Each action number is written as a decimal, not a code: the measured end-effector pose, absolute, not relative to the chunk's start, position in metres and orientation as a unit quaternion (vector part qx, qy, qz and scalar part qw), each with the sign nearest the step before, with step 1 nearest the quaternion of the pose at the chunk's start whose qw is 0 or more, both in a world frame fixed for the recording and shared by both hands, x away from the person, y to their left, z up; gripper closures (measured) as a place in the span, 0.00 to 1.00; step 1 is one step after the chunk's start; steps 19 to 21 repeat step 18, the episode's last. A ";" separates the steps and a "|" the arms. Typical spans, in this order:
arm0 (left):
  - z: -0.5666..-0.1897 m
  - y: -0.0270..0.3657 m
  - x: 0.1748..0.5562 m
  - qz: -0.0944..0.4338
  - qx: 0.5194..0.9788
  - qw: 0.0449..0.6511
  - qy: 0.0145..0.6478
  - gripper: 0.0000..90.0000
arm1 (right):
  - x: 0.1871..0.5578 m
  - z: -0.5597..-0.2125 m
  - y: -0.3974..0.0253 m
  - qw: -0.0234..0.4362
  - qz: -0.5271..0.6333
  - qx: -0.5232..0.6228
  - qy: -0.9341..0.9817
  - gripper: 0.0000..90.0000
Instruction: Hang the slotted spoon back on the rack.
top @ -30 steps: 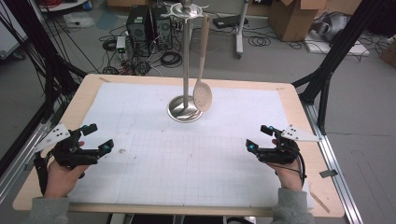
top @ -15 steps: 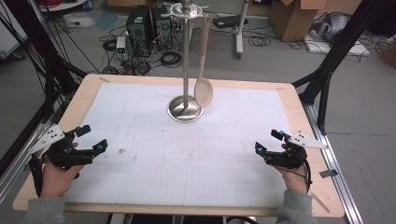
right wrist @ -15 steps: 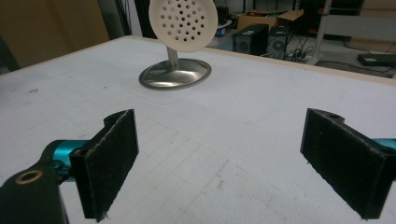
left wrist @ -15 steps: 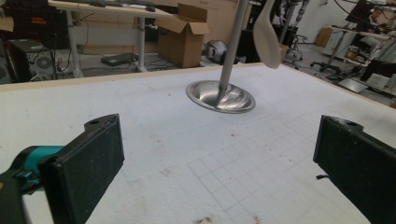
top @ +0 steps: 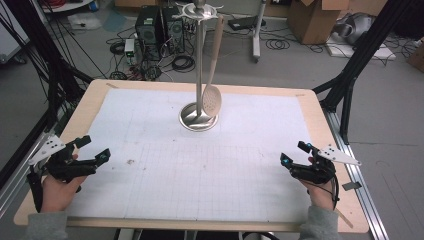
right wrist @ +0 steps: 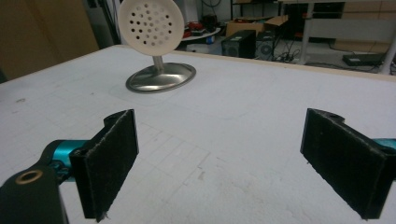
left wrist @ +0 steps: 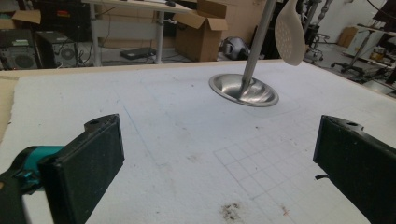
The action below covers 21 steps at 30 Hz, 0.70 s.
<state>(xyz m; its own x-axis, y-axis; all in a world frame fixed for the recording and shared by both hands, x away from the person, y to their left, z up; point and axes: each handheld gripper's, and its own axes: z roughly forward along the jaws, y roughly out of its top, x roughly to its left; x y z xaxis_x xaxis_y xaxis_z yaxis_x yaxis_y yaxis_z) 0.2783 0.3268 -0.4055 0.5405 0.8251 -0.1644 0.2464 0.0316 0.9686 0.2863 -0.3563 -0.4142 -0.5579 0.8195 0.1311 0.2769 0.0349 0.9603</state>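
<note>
The slotted spoon [top: 212, 97] hangs from a hook at the top of the metal stand [top: 199, 116], its round perforated bowl dangling just above the stand's dish-shaped base, so it sits free of the table and can be lifted off by its long handle. The stand rests toward the far edge of the table [top: 90, 102], about midway between the left and right edges, well apart from both grippers. The left gripper [top: 90, 150] lies near the left edge, close to the near left corner, with its jaws spread wide and nothing between them; the right gripper [top: 294, 153] sits near the right edge, close to the near right corner, likewise wide open and empty. Each is held low over the table in 1 hand, and both point inward toward the stand, which reads as a resting pose at the sides with the spoon left hanging. A white mat [top: 150, 115] with a faint drawn grid covers most of the wooden top, marked by a few small dark smudges. Beyond the far edge the floor holds computer towers [top: 159, 26], loose cables and cardboard boxes [top: 310, 17], and black frame legs flank the table.
</note>
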 end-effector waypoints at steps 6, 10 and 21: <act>-0.407 0.332 0.278 0.248 0.648 0.586 0.420 0.02 | 0.284 -0.418 -0.363 0.242 0.564 0.419 0.669 0.11; -0.409 0.334 0.279 0.252 0.645 0.582 0.427 0.02 | 0.283 -0.419 -0.369 0.251 0.565 0.429 0.659 0.11; -0.412 0.331 0.281 0.248 0.648 0.576 0.432 0.02 | 0.284 -0.419 -0.367 0.249 0.573 0.426 0.654 0.11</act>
